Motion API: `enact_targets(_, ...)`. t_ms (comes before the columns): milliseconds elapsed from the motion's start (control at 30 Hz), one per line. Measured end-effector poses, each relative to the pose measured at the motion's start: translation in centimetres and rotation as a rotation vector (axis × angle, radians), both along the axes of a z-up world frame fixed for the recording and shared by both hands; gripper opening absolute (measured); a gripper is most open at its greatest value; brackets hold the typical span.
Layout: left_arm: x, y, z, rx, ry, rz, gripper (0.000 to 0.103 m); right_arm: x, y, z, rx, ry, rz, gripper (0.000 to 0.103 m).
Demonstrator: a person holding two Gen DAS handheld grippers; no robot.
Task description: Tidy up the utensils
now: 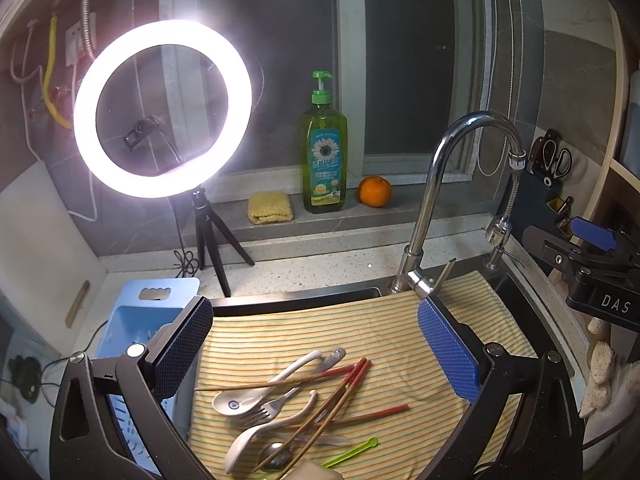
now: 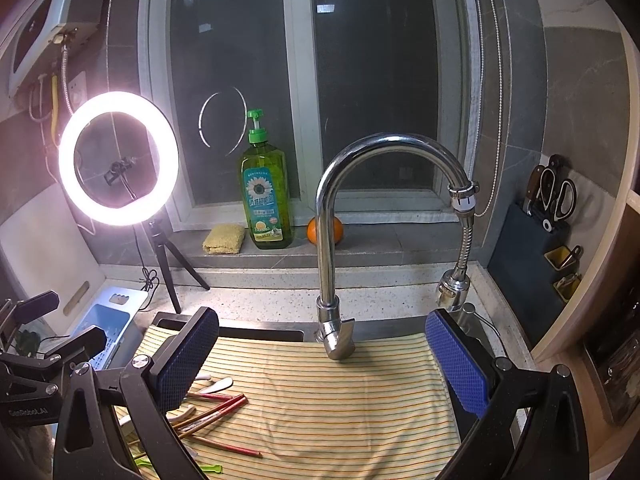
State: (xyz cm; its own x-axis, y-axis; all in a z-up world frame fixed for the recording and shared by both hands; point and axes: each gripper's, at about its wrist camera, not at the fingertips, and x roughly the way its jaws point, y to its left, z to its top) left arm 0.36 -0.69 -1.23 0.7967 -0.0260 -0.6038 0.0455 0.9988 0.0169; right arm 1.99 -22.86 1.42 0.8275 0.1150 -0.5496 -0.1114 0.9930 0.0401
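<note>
Left tool [image 1: 316,356] hangs open just above utensils [image 1: 288,404] on striped cloth [image 1: 400,328]

Utensils [image 1: 296,404] lie on the cloth [image 1: 392,328] before the faucet [image 1: 432,208]; the basket [image 1: 132,320] stands left of it.

The left gripper [image 1: 316,352] hangs above a striped cloth [image 1: 400,328] with its jaws spread wide and nothing between the blue pads [image 1: 448,352]. A loose pile of utensils lies on the cloth below: white ceramic spoons [image 1: 256,396], a metal fork [image 1: 266,408], red-tipped wooden chopsticks [image 1: 340,392] and a green plastic pick [image 1: 352,454]. A light-blue slotted basket [image 1: 132,320] stands at the left edge of the cloth. A chrome faucet [image 1: 436,184] rises behind the cloth. The right gripper [image 1: 592,248] shows at the right edge.
</note>
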Motion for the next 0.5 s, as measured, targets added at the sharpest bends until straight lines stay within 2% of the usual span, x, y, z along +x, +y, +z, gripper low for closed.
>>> enact_targets(500,-0.09,-0.20,0.01,0.000,0.000,-0.003,0.102,-0.07,-0.05,-0.09,0.003,0.006,-0.001,0.102)
